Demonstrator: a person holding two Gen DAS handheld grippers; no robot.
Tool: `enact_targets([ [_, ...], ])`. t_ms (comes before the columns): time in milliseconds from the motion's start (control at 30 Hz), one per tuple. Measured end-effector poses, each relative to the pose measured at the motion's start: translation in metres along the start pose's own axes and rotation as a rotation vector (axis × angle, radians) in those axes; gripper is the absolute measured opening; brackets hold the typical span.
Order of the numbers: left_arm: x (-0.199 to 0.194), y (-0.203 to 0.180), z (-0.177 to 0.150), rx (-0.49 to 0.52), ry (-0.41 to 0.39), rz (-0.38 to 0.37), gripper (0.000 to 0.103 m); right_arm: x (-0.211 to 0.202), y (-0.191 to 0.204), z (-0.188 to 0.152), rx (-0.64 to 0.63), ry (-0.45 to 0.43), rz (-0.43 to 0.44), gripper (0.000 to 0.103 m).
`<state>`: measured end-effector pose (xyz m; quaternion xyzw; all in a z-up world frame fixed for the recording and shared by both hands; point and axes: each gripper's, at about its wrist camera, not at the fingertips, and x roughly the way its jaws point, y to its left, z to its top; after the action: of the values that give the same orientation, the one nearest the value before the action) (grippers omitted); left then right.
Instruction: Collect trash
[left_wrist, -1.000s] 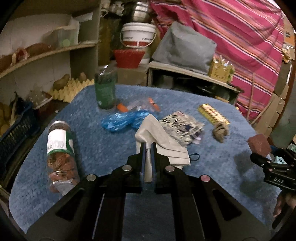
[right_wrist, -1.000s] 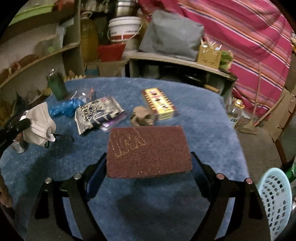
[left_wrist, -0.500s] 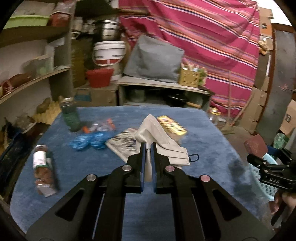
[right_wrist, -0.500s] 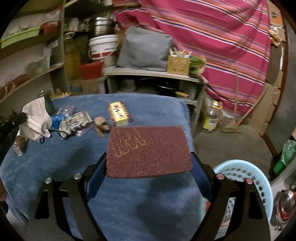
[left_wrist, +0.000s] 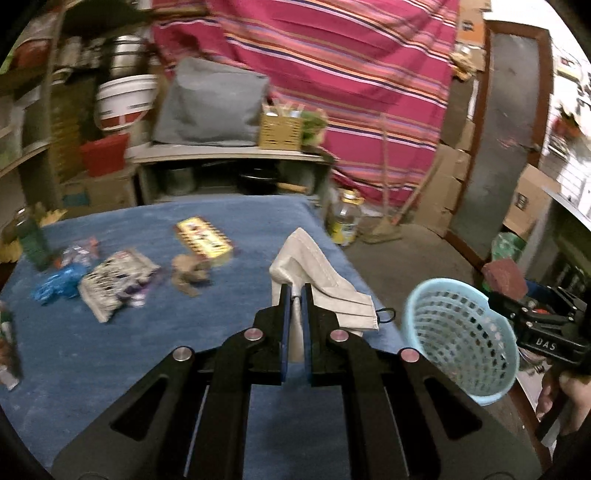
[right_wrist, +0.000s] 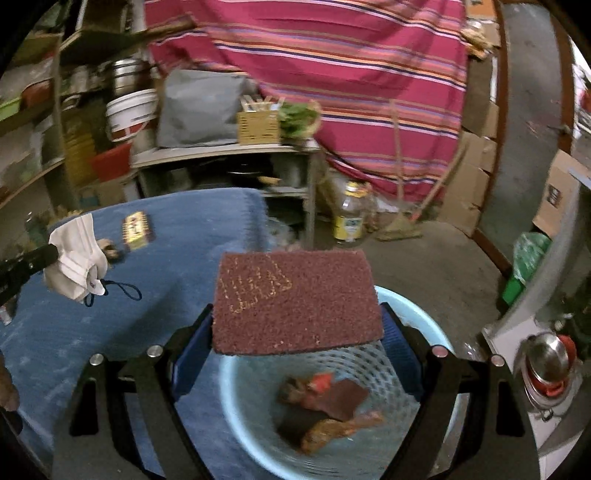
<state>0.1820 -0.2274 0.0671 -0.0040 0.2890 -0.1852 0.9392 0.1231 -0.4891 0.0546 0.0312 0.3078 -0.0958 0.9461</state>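
Your left gripper (left_wrist: 294, 295) pinches a face mask (left_wrist: 317, 280) above the counter (left_wrist: 110, 350); the blue basket (left_wrist: 458, 332) sits just right.

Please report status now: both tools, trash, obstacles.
Left tool shut on white face mask. Right tool shut on maroon scouring pad, above light-blue plastic basket. No obstacle.

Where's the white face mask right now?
The face mask is pinched in the left gripper, hanging over the blue table's right edge, with the light blue basket just right of it in the left wrist view.
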Motion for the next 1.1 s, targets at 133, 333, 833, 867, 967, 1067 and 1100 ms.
enact_targets([
  [133,0.017,-0.038,0.001,0.039,0.025,-0.043,0.005,0.000,-0.034,-0.010,0.045,0.006,-0.024,0.084],
  [333,0.038,-0.102,-0.010,0.145,0.039,-0.095,0.005,0.000,-0.064,-0.022,0.088,0.019,-0.046,0.084],
  [833,0.072,-0.166,-0.018,0.199,0.096,-0.210,0.019,0.002,-0.093,-0.028,0.125,0.034,-0.067,0.084],
  [867,0.071,-0.165,-0.018,0.192,0.095,-0.211,0.030,0.003,-0.093,-0.028,0.128,0.037,-0.065,0.084],
  [967,0.068,-0.158,-0.015,0.160,0.087,-0.209,0.050,0.005,-0.092,-0.030,0.128,0.045,-0.062,0.084],
  [1067,0.062,-0.147,-0.012,0.141,0.068,-0.171,0.065,0.007,-0.089,-0.032,0.129,0.050,-0.060,0.084],
  [1100,0.060,-0.143,-0.011,0.134,0.062,-0.160,0.069,0.008,-0.088,-0.033,0.132,0.054,-0.060,0.084],
])
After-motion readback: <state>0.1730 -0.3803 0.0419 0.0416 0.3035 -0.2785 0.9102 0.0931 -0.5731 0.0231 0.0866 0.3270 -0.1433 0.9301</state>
